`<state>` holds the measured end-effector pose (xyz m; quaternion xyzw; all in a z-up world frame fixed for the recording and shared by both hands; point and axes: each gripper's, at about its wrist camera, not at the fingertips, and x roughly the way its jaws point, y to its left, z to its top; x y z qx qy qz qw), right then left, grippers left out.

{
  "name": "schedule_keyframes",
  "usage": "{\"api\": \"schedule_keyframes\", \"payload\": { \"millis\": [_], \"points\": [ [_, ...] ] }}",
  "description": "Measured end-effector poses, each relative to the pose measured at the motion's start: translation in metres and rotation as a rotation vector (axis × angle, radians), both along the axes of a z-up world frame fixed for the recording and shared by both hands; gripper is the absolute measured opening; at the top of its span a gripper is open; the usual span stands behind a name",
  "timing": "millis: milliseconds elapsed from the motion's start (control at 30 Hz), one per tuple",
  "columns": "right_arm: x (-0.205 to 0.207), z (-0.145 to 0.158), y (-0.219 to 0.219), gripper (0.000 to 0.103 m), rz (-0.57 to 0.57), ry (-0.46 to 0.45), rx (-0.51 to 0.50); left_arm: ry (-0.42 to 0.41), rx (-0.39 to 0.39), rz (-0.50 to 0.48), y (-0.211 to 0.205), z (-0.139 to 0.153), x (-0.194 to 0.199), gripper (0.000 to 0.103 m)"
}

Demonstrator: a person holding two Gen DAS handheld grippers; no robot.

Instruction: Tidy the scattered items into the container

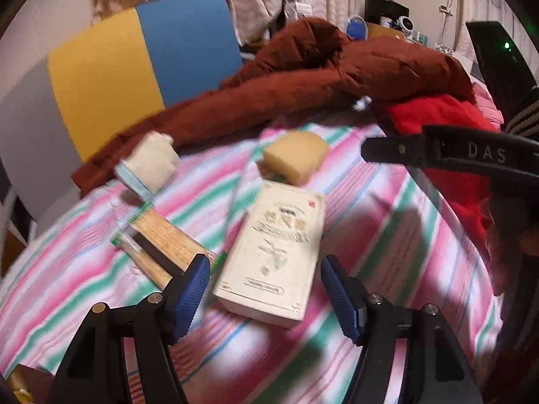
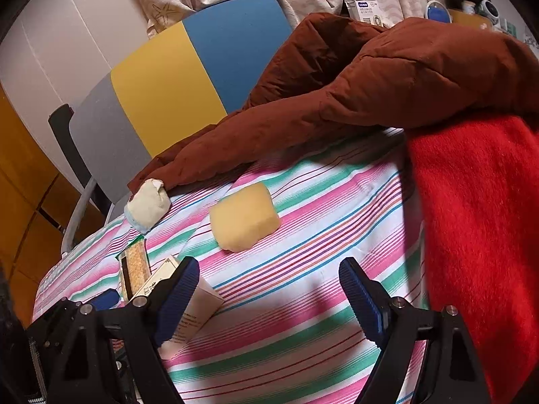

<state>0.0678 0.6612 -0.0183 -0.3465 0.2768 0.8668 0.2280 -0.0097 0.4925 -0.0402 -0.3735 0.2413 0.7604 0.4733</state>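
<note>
A cream box [image 1: 269, 256] lies flat on the striped sheet [image 1: 387, 235]. Its near end sits between the blue pads of my left gripper [image 1: 266, 299], which is open with a gap on each side. A cracker packet [image 1: 165, 245] lies just left of the box, a yellow sponge [image 1: 296, 156] beyond it, and a rolled white sock [image 1: 151, 161] further left. In the right wrist view my right gripper [image 2: 269, 296] is open over bare sheet. The sponge [image 2: 244, 217] lies ahead of it. The box [image 2: 198, 306] is partly hidden behind its left finger, by the packet [image 2: 134, 269].
A brown jacket [image 1: 320, 77] lies across the back of the bed and a red blanket [image 2: 478, 219] covers the right side. A chair with a yellow, blue and grey back [image 1: 145, 67] stands past the left edge. A black bar of the other tool [image 1: 438, 151] reaches in from the right.
</note>
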Motion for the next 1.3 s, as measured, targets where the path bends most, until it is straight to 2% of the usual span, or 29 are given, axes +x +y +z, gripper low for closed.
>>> {"api": "schedule_keyframes", "payload": {
  "millis": [100, 133, 200, 400, 467, 567, 767, 967, 1067, 1167, 1300],
  "points": [
    [-0.001, -0.002, 0.0, 0.085, 0.001, -0.008, 0.001, 0.036, -0.01, -0.01, 0.003, -0.005, 0.009, 0.064],
    [-0.001, -0.003, 0.001, 0.085, 0.0, -0.011, 0.0, 0.035, -0.009, -0.015, 0.003, -0.008, 0.011, 0.055],
    [-0.001, -0.004, 0.002, 0.085, -0.002, -0.015, -0.004, 0.007, -0.001, -0.019, 0.001, -0.013, 0.012, 0.052],
    [-0.004, -0.009, 0.002, 0.085, 0.006, -0.034, 0.0, -0.02, 0.087, 0.062, -0.028, -0.021, 0.014, 0.051],
    [-0.006, -0.01, -0.001, 0.085, 0.014, -0.047, 0.015, 0.0, 0.097, 0.066, -0.034, -0.027, 0.019, 0.052],
    [-0.009, -0.011, -0.005, 0.085, 0.032, -0.061, 0.041, 0.021, 0.067, 0.068, -0.039, -0.04, 0.027, 0.052],
    [-0.022, -0.009, -0.015, 0.086, 0.096, -0.054, 0.092, -0.027, 0.102, 0.079, -0.046, -0.039, 0.019, 0.052],
    [-0.051, -0.016, -0.011, 0.094, 0.152, -0.087, 0.149, -0.032, 0.113, 0.081, -0.047, -0.038, 0.019, 0.052],
    [-0.065, -0.021, -0.009, 0.095, 0.17, -0.111, 0.201, -0.027, 0.112, 0.081, -0.045, -0.038, 0.019, 0.052],
    [-0.075, -0.026, -0.004, 0.095, 0.184, -0.126, 0.219, -0.025, 0.112, 0.081, -0.044, -0.037, 0.02, 0.052],
    [-0.089, -0.041, 0.004, 0.093, 0.193, -0.143, 0.195, -0.011, 0.104, 0.08, -0.041, -0.037, 0.022, 0.052]
  ]
}}
